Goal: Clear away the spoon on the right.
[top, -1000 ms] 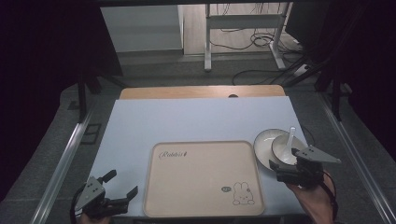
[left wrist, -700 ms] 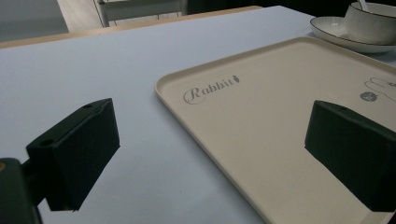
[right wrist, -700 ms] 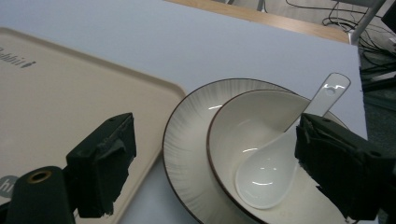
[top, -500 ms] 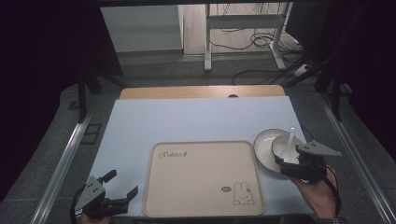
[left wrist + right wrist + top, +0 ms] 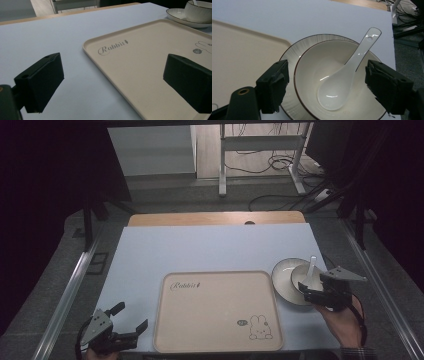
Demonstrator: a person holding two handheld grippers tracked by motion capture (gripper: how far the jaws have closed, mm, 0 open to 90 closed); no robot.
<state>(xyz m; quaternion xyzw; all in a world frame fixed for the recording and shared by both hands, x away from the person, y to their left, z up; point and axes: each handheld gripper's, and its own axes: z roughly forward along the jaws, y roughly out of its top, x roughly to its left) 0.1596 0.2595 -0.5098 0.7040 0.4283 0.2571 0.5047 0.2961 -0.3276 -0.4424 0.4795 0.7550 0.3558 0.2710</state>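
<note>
**Both claws open; bowl, plate and spoon at the right of the tray**

Your left claw (image 5: 131,320) sat at the near left corner of the table (image 5: 210,247), low over the pale blue surface, with its jaws spread wide and nothing between them. In the left gripper view, one jaw stood over bare table and the other over the near edge of the tray (image 5: 155,60).

The beige tray (image 5: 217,312) lay flat at the near middle of the table, its "Rabbit" lettering at the far left corner and a rabbit drawing at the near right corner. Nothing rested on it.

Just beside the tray's right edge stood a white plate (image 5: 281,276) carrying a white bowl (image 5: 300,272), with a white spoon (image 5: 310,271) lying inside, its handle tilted up over the far rim.

Your right claw (image 5: 327,87) hung directly above the bowl (image 5: 312,65), jaws apart, one at each side of it, gripping nothing. The spoon (image 5: 347,72) lay between them, untouched.
</note>
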